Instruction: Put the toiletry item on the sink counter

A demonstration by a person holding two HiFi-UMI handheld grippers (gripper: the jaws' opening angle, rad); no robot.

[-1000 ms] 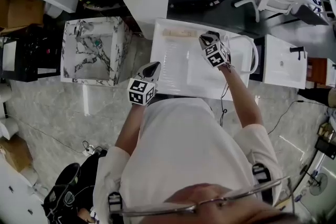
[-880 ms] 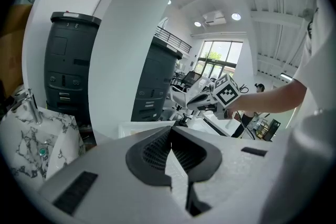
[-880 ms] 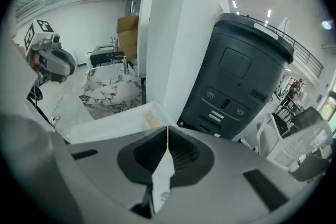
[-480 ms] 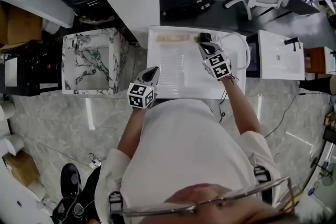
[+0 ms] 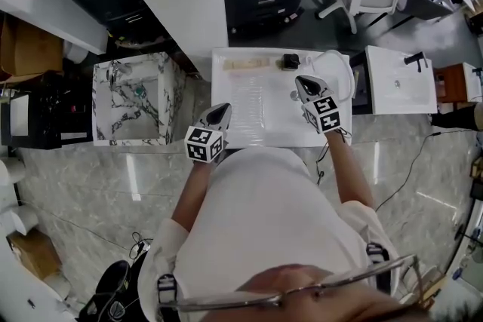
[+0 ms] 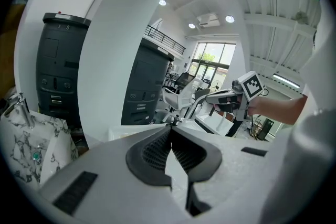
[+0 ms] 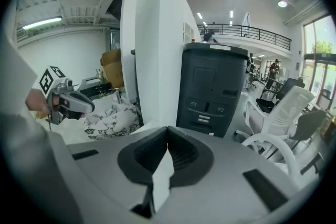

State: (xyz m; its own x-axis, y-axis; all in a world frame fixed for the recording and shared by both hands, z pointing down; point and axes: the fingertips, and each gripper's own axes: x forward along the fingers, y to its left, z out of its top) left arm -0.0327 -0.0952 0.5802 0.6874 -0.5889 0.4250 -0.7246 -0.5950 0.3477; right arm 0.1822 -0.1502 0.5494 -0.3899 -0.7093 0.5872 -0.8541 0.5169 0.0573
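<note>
Left tongs [image 5: 221, 110] and right tongs [image 5: 301, 80] hang closed, empty, above the counter [image 5: 260, 105] bearing perhaps the toiletry item [image 5: 290, 61].

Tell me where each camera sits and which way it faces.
Head view: on the person's head, looking down at the sink counter; torso, arms, left claw, right claw show.
Left gripper view: on the left claw, looking past its shut jaws at the right claw.
Right gripper view: on the right claw, looking past its shut jaws at a black cabinet.
Shared: both gripper views see the marble sink.
</note>
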